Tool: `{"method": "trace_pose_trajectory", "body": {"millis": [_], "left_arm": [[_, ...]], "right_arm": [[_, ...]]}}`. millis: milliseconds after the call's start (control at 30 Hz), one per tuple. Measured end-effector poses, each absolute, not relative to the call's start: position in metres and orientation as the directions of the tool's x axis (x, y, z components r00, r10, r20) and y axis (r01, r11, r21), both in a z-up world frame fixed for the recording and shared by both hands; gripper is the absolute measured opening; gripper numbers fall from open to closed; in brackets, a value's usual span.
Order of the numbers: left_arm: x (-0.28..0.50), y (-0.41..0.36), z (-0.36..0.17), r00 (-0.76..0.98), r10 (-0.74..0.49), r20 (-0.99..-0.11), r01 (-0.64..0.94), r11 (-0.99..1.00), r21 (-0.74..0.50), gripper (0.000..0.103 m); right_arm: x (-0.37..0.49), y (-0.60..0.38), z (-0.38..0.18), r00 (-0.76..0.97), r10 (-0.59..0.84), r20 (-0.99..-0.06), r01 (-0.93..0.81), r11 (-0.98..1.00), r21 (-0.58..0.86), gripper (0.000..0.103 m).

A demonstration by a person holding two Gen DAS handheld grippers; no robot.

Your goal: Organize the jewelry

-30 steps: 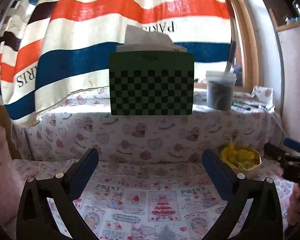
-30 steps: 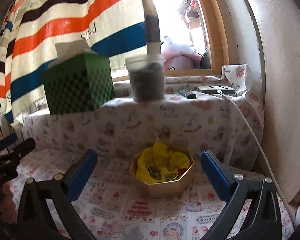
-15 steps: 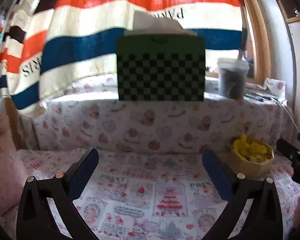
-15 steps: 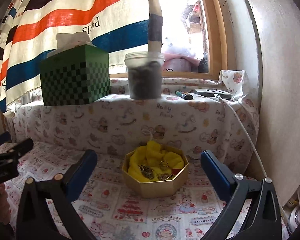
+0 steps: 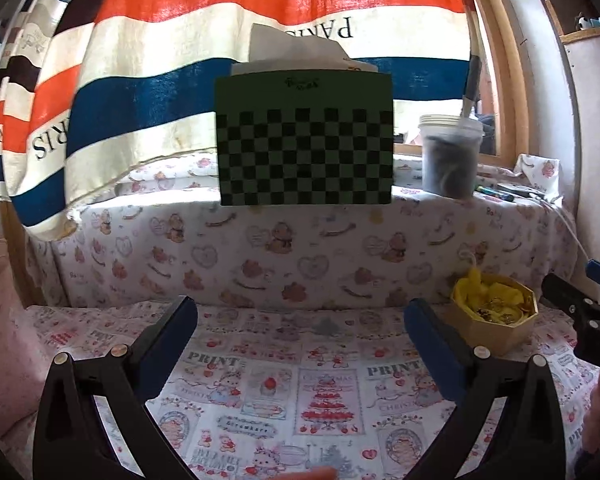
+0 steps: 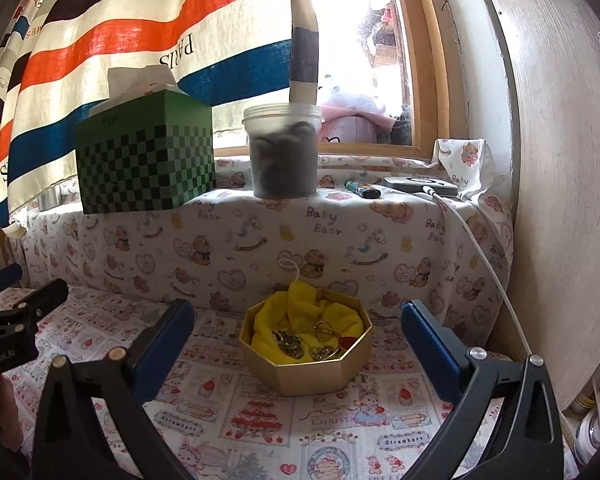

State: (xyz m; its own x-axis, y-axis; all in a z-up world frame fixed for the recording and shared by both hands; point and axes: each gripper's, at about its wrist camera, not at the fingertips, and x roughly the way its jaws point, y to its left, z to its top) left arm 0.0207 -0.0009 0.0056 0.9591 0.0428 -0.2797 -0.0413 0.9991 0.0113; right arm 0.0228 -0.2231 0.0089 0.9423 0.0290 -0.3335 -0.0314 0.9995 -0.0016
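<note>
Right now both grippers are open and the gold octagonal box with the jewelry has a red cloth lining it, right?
Not quite: the cloth lining the gold octagonal box is yellow, as the right wrist view shows. Left gripper and right gripper are both open.

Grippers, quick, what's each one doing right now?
Left gripper: open, holding nothing.
Right gripper: open, holding nothing, aimed at the gold box of jewelry.

Left wrist view: low over the printed cloth (image 5: 300, 380), facing the green checkered tissue box (image 5: 304, 140) head-on. Right wrist view: further right, close before the gold octagonal box with yellow lining (image 6: 306, 354). Shared: tissue box (image 6: 144, 160), grey-filled plastic tub (image 6: 283, 152), gold box (image 5: 494, 314).
</note>
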Motion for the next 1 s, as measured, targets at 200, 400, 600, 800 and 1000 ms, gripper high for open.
{"method": "trace_pose_trajectory", "body": {"millis": [200, 400, 600, 800, 1000], "left_arm": [[0.0208, -0.0008, 0.0057, 0.959, 0.041, -0.281, -0.039, 0.999, 0.013, 0.103], [0.0219, 0.0000, 0.0054, 0.957, 0.040, -0.286, -0.039, 0.999, 0.006, 0.103], [0.0215, -0.0009, 0.0056, 0.957, 0.035, -0.288, -0.033, 0.999, 0.010, 0.103], [0.0223, -0.0014, 0.0052, 0.957, 0.033, -0.287, -0.032, 0.999, 0.009, 0.103], [0.0221, -0.0020, 0.0050, 0.957, 0.036, -0.288, -0.035, 0.999, 0.007, 0.103]], "right_arm": [[0.0238, -0.2239, 0.0081, 0.942, 0.029, -0.333, -0.031, 1.000, 0.000, 0.103], [0.0234, -0.2237, 0.0081, 0.942, 0.029, -0.334, -0.031, 1.000, 0.000, 0.103], [0.0231, -0.2233, 0.0084, 0.942, 0.028, -0.333, -0.030, 1.000, 0.000, 0.103], [0.0233, -0.2236, 0.0082, 0.942, 0.028, -0.333, -0.030, 1.000, -0.001, 0.103], [0.0233, -0.2233, 0.0084, 0.942, 0.028, -0.334, -0.031, 1.000, -0.003, 0.103]]}}
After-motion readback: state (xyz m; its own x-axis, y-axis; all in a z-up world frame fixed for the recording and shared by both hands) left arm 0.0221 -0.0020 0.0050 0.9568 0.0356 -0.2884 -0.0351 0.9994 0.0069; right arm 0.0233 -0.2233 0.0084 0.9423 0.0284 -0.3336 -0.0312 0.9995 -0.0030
